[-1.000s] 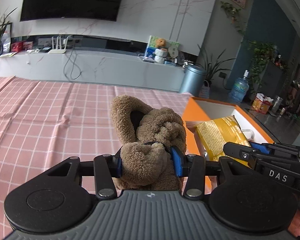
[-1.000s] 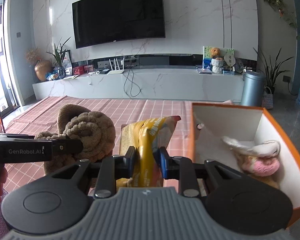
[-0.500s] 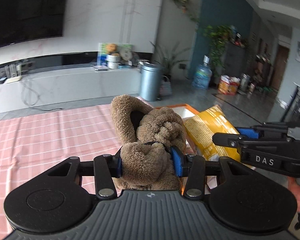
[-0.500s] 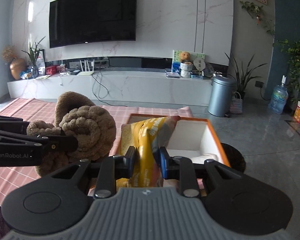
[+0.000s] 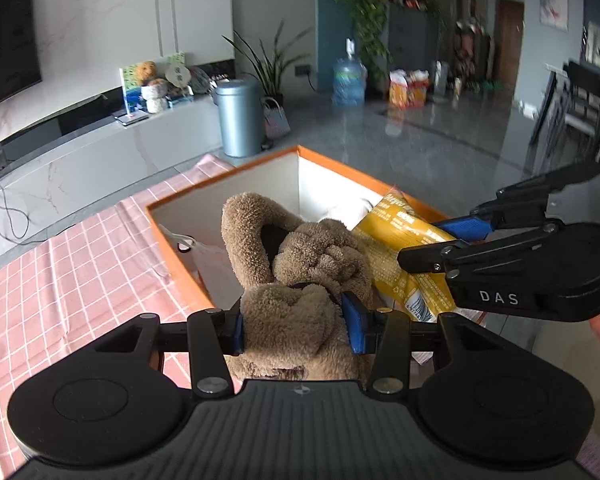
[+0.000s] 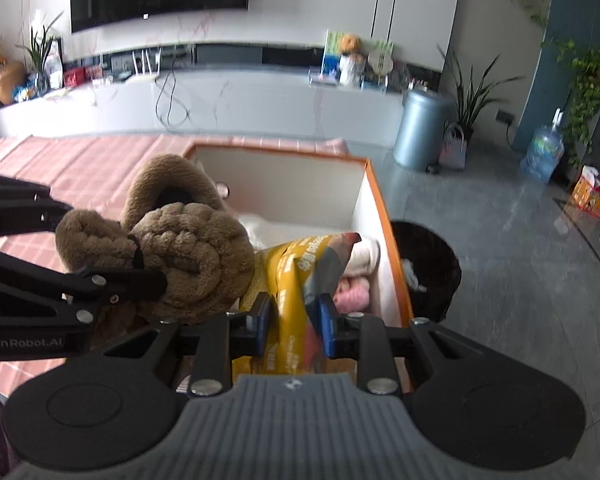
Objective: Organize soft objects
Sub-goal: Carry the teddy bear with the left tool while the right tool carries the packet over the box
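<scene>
My left gripper (image 5: 296, 326) is shut on a brown fuzzy slipper (image 5: 300, 276) and holds it over the orange box (image 5: 188, 276). The slipper also shows in the right wrist view (image 6: 172, 248). My right gripper (image 6: 294, 326) is shut on a yellow snack bag (image 6: 296, 280), held over the same box (image 6: 384, 216); the bag shows in the left wrist view (image 5: 404, 248). Both items hang side by side above the box's white inside. White and pink soft items (image 6: 356, 280) lie in the box.
The box stands at the right end of a table with a pink checked cloth (image 5: 68, 280). A dark round object (image 6: 428, 268) sits on the floor beside the box. A grey bin (image 6: 418, 128) and a TV bench (image 6: 220, 100) stand behind.
Both grippers swung to the right and forward with their loads, from over the pink cloth to over the orange box. Their grips have not changed.
</scene>
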{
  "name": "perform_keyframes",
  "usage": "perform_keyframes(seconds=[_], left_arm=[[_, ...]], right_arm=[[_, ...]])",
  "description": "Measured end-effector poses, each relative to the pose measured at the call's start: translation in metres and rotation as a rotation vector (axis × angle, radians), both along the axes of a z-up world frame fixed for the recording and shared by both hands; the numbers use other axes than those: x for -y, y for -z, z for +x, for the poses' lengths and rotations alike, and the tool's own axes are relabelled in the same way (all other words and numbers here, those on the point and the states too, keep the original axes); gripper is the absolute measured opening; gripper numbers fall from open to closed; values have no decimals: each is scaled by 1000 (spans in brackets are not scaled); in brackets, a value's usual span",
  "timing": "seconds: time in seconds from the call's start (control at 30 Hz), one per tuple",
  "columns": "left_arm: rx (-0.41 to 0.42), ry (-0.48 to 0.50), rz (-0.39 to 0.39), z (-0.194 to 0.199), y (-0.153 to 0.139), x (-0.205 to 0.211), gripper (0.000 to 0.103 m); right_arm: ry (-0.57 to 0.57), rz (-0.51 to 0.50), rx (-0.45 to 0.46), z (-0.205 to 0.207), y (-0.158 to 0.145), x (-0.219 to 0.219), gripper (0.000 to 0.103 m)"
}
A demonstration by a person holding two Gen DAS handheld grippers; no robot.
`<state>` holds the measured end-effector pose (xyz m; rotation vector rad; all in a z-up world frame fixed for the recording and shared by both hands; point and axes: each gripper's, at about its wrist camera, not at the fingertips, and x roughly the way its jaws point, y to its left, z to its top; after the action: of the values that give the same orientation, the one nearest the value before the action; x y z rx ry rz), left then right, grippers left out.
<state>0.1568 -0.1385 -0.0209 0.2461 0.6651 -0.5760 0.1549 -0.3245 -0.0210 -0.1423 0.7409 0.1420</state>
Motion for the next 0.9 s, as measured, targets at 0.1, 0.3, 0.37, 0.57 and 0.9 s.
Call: perform_keyframes(seconds=[0.1,0.3,0.37,0.57,0.9], left_arm=[[-5,17,34,1,5,7,52],[-12,41,42,6,12,12,52],[-57,54,-8,11,12,9,52],[-157,70,-77,24,13,3,52],[-154,136,118,22,27,34,53]], right_arm=[[-6,-13,-36,8,9,-1,24],[-22,-39,-88,23,25,0,24],[-32,-61,-90,22,24,-5,24],[-71,-108,-106,20,23,3,24],[-98,-139,-154,24,31,5,24]])
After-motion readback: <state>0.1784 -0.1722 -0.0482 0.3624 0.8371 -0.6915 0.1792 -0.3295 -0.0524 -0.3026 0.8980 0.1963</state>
